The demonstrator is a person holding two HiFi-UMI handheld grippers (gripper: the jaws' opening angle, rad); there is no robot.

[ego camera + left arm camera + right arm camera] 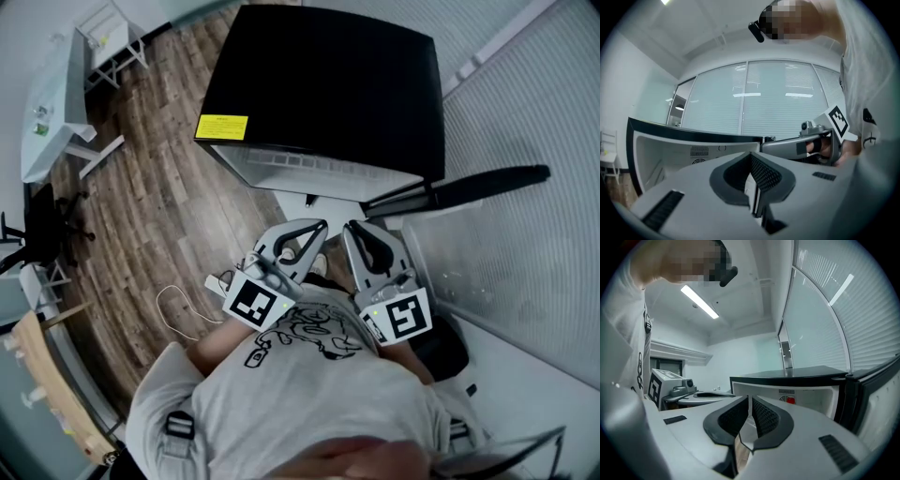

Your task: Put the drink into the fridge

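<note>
The fridge [323, 94] stands open just ahead of both grippers, its door [487, 180] swung out beyond the right gripper [356, 230]; the drink is out of sight. The right gripper and the left gripper [317, 228] are held level, side by side at the person's chest, each with jaws pressed together on nothing

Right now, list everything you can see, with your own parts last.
fridge: one, black top, white inside, door open, just ahead of the grippers
label: one, yellow, fridge top's front left corner
floor: brown wood, left of fridge
cable: one, white, looped on floor
table: one, white, far left
chair: one, black, left edge
drink: none in view
T-shirt: one, grey, black print, bottom
left gripper: grey, shut, empty
right gripper: grey, shut, empty
</note>
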